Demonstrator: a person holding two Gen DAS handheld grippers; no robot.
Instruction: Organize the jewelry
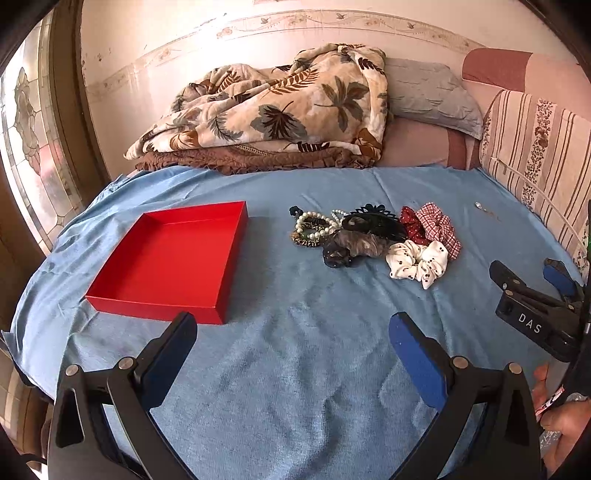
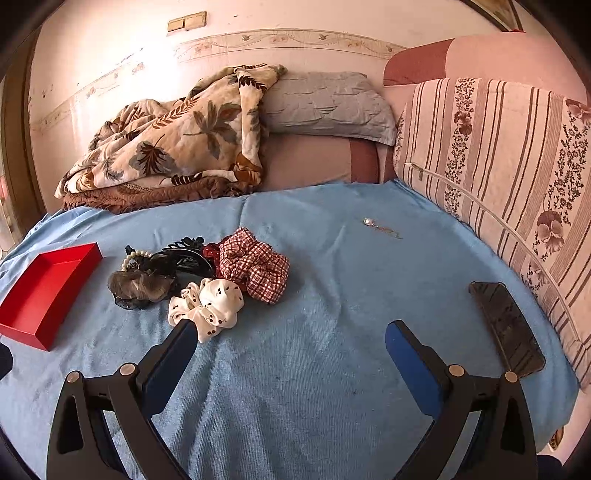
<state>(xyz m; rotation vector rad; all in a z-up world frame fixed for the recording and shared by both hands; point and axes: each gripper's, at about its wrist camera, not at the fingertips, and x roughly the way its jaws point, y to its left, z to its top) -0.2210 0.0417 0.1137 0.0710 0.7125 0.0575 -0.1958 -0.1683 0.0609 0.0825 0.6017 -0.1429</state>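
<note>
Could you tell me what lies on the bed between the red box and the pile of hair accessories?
Nothing: only bare blue sheet separates the red box from the pile, clearest in the left wrist view.

Ahead of me a blue bedsheet fills the lower and middle frame. Along its far edge, upper centre, lies a crumpled leaf-print blanket on a brown quilt, with a grey pillow to its right. At the right edge leans a striped floral cushion. The wall across the top is pale pink with a faded floral border. At far left a stained-glass window lets in bright daylight
</note>
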